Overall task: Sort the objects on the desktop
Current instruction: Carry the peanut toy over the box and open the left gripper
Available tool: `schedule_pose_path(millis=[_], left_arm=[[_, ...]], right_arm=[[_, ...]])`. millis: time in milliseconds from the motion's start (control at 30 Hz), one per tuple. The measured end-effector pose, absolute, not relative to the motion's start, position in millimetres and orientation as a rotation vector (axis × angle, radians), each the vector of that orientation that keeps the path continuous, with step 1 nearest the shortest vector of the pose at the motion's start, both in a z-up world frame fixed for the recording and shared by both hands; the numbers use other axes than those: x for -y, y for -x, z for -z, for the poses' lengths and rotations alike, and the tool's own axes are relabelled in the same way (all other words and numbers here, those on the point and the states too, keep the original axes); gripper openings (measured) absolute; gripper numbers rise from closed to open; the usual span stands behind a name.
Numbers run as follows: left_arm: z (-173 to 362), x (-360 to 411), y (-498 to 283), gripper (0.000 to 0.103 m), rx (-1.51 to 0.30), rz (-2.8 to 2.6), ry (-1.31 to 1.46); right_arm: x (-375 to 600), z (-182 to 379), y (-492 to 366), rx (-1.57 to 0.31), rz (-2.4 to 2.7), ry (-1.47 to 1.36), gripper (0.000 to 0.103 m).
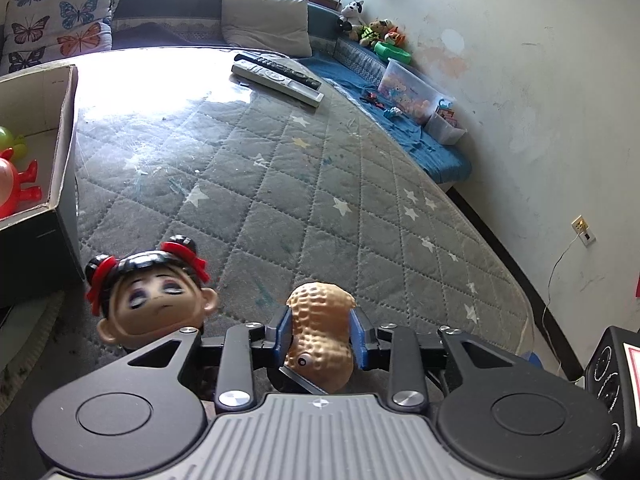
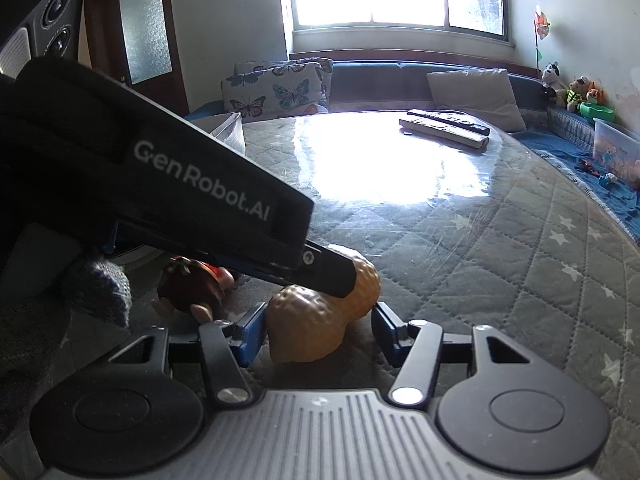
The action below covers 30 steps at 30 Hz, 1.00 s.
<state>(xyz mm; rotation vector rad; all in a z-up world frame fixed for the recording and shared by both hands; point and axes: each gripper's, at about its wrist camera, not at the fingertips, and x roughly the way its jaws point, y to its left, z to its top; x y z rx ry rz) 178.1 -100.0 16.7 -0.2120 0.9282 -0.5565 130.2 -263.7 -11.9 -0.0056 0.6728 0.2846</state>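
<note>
Peanut toy [image 1: 320, 334], tan and pitted with one small eye, sits at 6 o'clock in the left wrist view, low over the quilted grey star-print mat [image 1: 304, 184] that fills most of both pictures.

At 9 o'clock in that view stands a cardboard box [image 1: 64, 136] with its open top showing a red plastic figure [image 1: 18, 186] and a green one [image 1: 8, 138] inside. A clear plastic tub [image 1: 412, 90] of small toys rests on the blue bedding at 2 o'clock, with a row of plush animals [image 1: 372, 28] beyond it toward 1 o'clock. Two remote controls [image 1: 276, 74] lie side by side on the mat near 12 o'clock.

The left gripper [image 1: 320, 332] is clamped on the peanut toy, its blue pads pressed to both flanks. In the right wrist view the right gripper [image 2: 318, 334] stands apart, jaws spread wide around the same peanut toy [image 2: 316, 324]; one blue pad is just beside the shell, the other clear of it. The left gripper's black body [image 2: 160, 184] crosses that view from 9 o'clock.

A doll head [image 1: 154, 300] with black hair buns and red bows lies on the mat at 7 o'clock, just beside the left gripper.
</note>
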Motion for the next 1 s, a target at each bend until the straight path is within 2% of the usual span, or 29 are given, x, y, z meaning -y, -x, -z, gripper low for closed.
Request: schedule_pose_path(millis=[433, 733, 1000], left_arm=[[-66, 54, -159, 0.033, -0.767, 0.495, 0.289], [-95, -16, -164, 0.033, -0.662, 0.35, 0.357], [-91, -91, -188, 0.033, -0.668, 0.244, 0.442]], right_arm=[[223, -39, -133, -0.542, -0.367, 0.154, 0.058], [153, -65, -167, -0.467, -0.521, 0.261, 0.058], [88, -67, -217, -0.49, -0.653, 0.28, 0.057]])
